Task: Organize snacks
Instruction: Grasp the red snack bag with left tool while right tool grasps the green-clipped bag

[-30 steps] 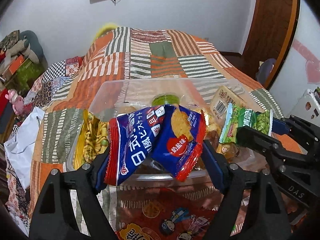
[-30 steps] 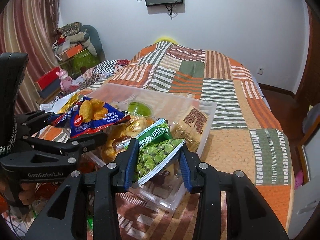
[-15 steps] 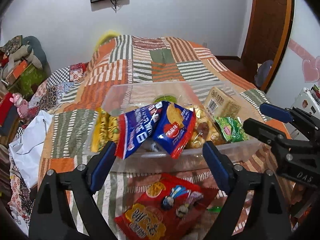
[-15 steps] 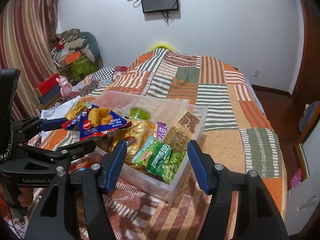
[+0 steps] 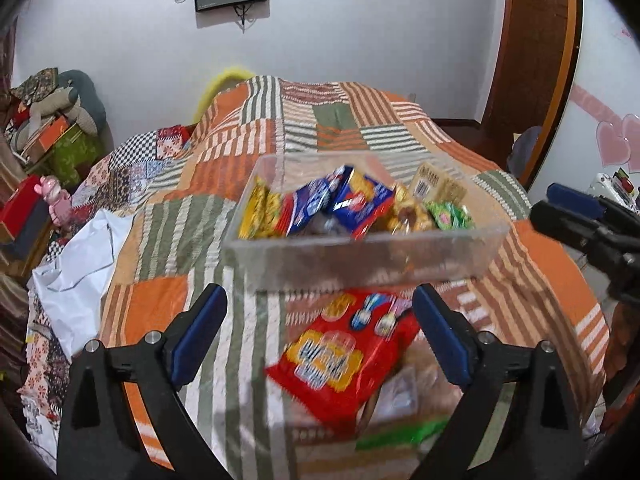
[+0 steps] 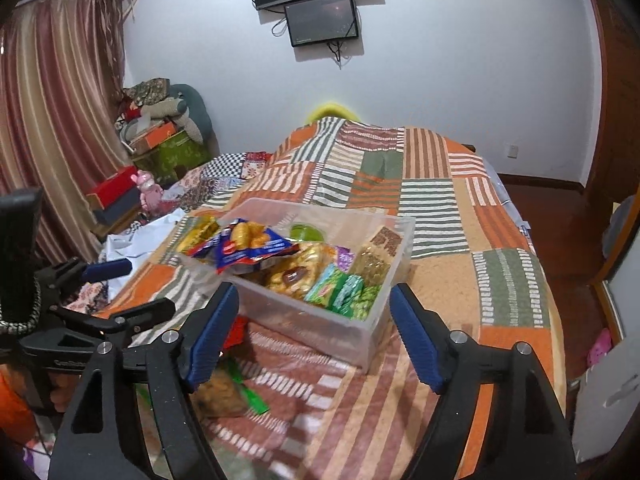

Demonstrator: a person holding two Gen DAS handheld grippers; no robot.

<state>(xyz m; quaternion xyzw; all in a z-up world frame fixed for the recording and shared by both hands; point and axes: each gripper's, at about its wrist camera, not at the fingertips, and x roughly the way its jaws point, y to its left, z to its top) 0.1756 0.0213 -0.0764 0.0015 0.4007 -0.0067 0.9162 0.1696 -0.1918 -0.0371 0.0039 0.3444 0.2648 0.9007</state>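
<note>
Right now your left gripper (image 5: 320,328) hangs above the patchwork bedspread (image 5: 256,148), angled downward toward the near wall of the clear plastic bin (image 5: 360,256). Its jaws have just been opening and stand wide apart with nothing between them; the red snack bag (image 5: 340,364) lies on the bedspread below the gap, untouched (that part of the left wrist view is blurred). Your right gripper (image 6: 314,332) sits to the right of the left one, also tilted down, aimed at the bin's near corner. Its jaws too have just been opening and nothing is clamped in them.

Both packets lie in the bin: the blue cracker packet (image 6: 248,248) rests on top of the pile toward the left side, and the green pea packet (image 6: 344,292) lies at the right end against the near wall, beside gold-wrapped sweets (image 6: 292,276). A yellow packet (image 5: 260,212) stands at the bin's left end. A green wrapper (image 6: 250,394) lies loose on the bedspread under your right gripper.
</note>
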